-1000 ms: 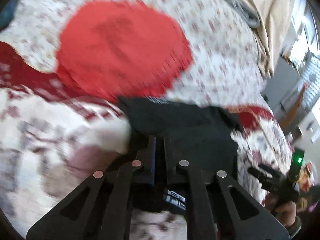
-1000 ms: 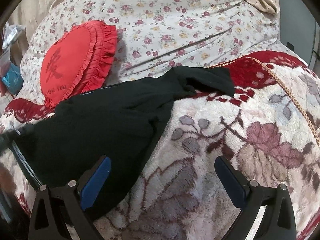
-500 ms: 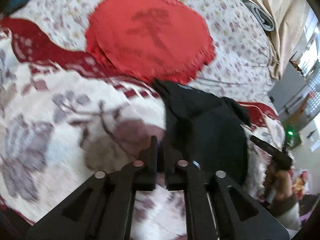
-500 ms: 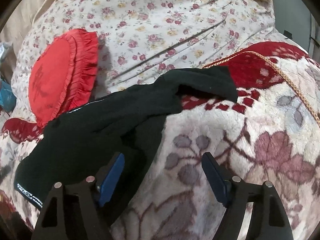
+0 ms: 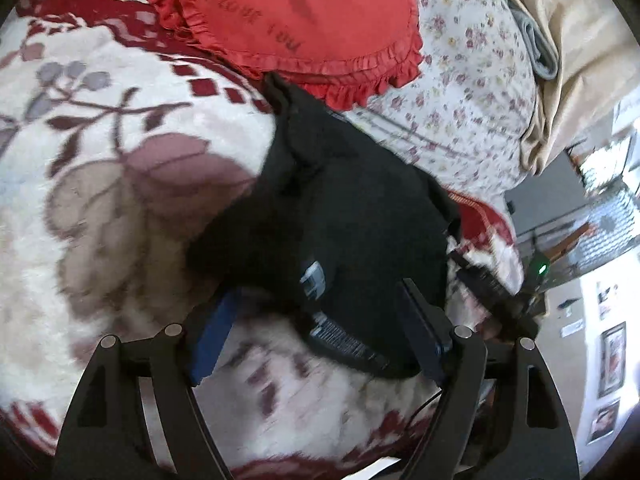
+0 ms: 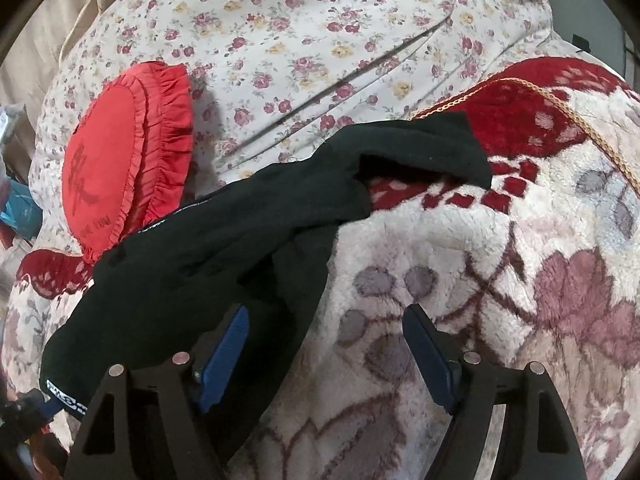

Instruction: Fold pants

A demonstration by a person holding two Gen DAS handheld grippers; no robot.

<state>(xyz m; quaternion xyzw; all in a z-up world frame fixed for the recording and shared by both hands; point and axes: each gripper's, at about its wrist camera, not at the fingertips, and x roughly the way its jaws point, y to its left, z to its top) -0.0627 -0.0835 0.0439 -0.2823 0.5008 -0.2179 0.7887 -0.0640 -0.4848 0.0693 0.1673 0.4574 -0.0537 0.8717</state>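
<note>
**Bedroom surroundings, as seen from my two feeds**

I see a bed under a plush floral blanket in cream, pink and dark red, with a braided gold edge. Behind it lies a rose-print sheet. A red ruffled cushion rests on the sheet, touching the blanket's edge. Beige fabric hangs at the far right of my left feed, beside a bright window. Framed pictures hang on a pale wall below it. Daylight, soft blur.

Black pants; red frilled cushion; cream-maroon floral blanket
</note>
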